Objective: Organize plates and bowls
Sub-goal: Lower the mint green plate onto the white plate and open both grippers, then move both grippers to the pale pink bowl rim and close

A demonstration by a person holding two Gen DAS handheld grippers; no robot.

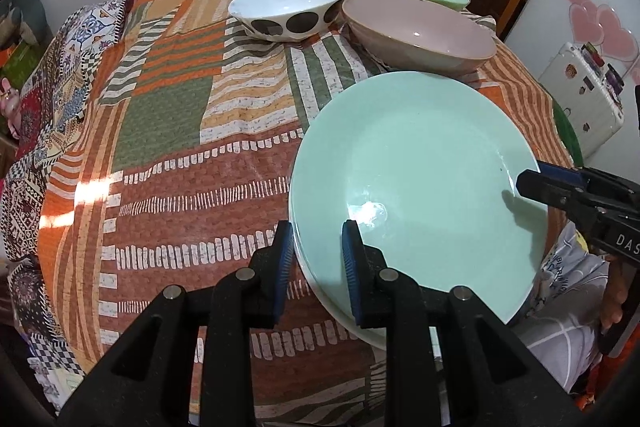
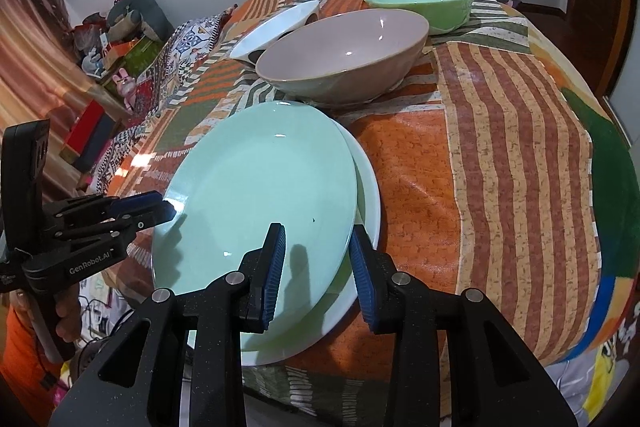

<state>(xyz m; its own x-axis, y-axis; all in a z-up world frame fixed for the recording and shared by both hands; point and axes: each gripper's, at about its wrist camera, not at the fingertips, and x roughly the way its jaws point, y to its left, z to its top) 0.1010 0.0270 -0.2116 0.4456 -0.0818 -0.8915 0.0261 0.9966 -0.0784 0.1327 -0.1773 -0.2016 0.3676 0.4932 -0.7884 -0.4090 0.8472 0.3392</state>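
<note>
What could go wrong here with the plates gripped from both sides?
1. The top mint-green round plate sits offset on the pale plate beneath; each gripper's fingers straddle the rims, so the stack could slide apart.
2. The stack overhangs the patchwork-covered table's near edge and could tip off.
3. The pinkish-beige bowl sits close behind; pushing forward may knock it.

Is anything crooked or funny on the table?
Yes. The top green plate sits off-centre and tilted on the plate underneath, whose edge sticks out on one side. Both grippers clamp the top plate's rim. The bowls look fine.
</note>
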